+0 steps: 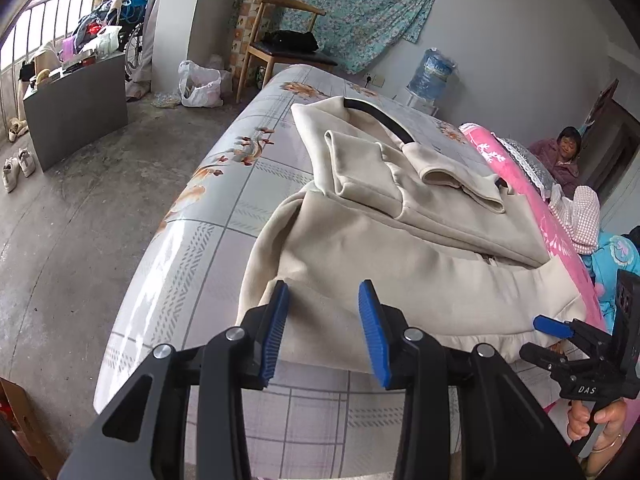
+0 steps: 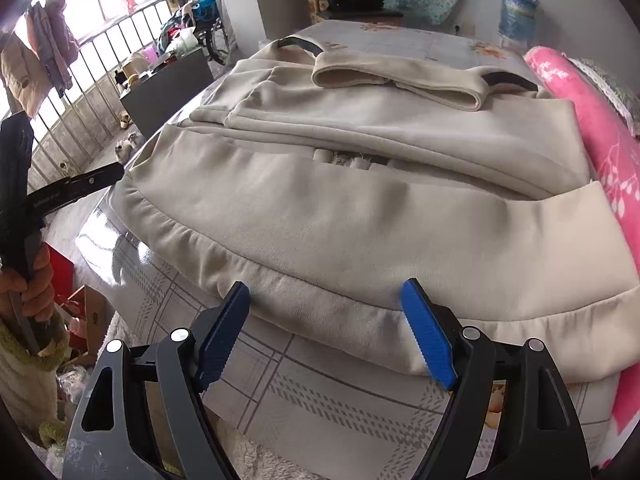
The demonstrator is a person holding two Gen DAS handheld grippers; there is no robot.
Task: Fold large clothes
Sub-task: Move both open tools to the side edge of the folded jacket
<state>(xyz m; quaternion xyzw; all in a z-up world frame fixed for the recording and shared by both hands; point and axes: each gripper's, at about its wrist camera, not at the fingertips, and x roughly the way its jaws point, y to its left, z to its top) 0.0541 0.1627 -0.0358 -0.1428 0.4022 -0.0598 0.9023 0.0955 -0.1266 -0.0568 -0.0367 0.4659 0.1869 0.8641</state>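
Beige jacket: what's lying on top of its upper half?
Both sleeves are folded across the beige jacket; a zipper shows in the gap. Anything beneath is covered.

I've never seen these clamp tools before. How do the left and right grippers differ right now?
The left gripper stands narrower than the right gripper. The left sits at the jacket's corner; the right faces the middle of its hem. Both have blue pads, are open and grip nothing.
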